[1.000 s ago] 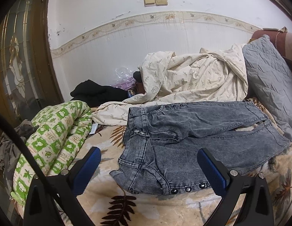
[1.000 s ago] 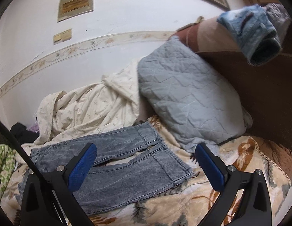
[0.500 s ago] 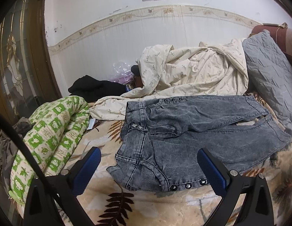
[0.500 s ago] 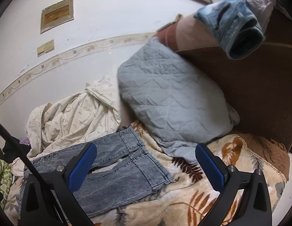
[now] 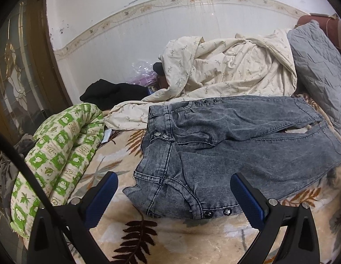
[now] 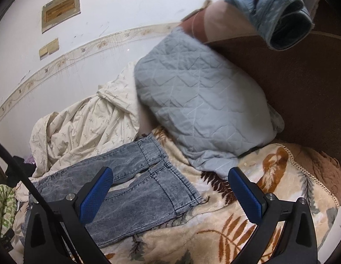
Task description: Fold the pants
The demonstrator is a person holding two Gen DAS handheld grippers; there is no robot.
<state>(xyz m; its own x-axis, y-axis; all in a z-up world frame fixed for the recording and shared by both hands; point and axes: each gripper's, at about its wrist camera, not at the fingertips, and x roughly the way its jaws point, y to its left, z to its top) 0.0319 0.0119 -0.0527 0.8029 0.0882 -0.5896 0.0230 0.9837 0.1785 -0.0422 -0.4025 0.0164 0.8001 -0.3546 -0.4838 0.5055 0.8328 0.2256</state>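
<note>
Grey acid-washed jeans (image 5: 225, 154) lie flat on the leaf-patterned blanket (image 5: 192, 237), waistband to the left and both legs running right. My left gripper (image 5: 173, 194) hangs open just above the near waistband corner, blue pads apart with nothing between them. In the right wrist view the leg ends of the jeans (image 6: 148, 189) lie side by side with a narrow gap. My right gripper (image 6: 170, 190) is open above the near leg's hem; its left pad (image 6: 95, 195) sits over the denim, its right pad over bare blanket.
A crumpled cream sheet (image 5: 225, 70) lies behind the jeans. A grey quilted pillow (image 6: 201, 105) leans on the brown headboard (image 6: 302, 83), where folded light-blue denim (image 6: 278, 11) rests. A green-and-white quilt (image 5: 58, 154) is rolled at the left, dark clothes (image 5: 113, 92) behind it.
The left gripper has moved closer to the waistband, and the jeans fill more of its view. The right gripper has swung right and down toward the leg hems.
</note>
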